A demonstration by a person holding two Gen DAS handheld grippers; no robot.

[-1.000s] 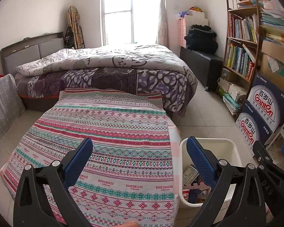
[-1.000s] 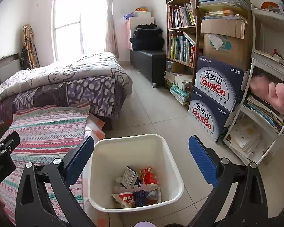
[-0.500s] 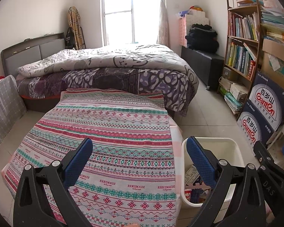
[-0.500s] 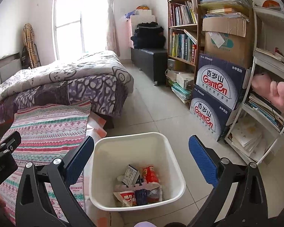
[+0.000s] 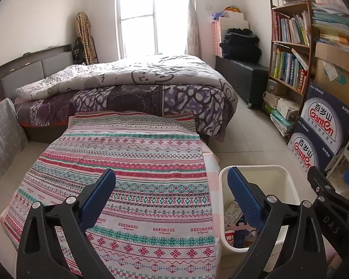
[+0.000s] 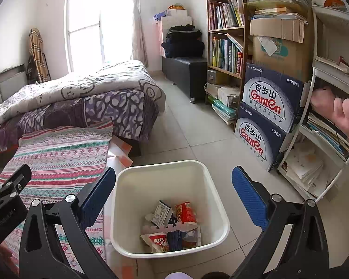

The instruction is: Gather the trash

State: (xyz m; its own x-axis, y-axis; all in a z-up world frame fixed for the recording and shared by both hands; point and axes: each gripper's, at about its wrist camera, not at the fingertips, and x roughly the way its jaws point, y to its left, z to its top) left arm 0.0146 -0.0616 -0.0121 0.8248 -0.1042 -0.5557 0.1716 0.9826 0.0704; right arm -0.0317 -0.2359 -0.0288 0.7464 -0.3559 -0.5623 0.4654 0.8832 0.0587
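The trash [image 6: 172, 227], wrappers and small cartons, already lies in the white bin [image 6: 217, 200] on the tile floor, just beside the table under its striped cloth [image 5: 132, 162], where you have no litter visible. Both your left gripper [image 5: 172, 195] and right gripper [image 6: 173, 191] are spread wide and carry nothing. If you swing the right one low, it could clip the bin's rim and tip this light container, spilling what's collected.
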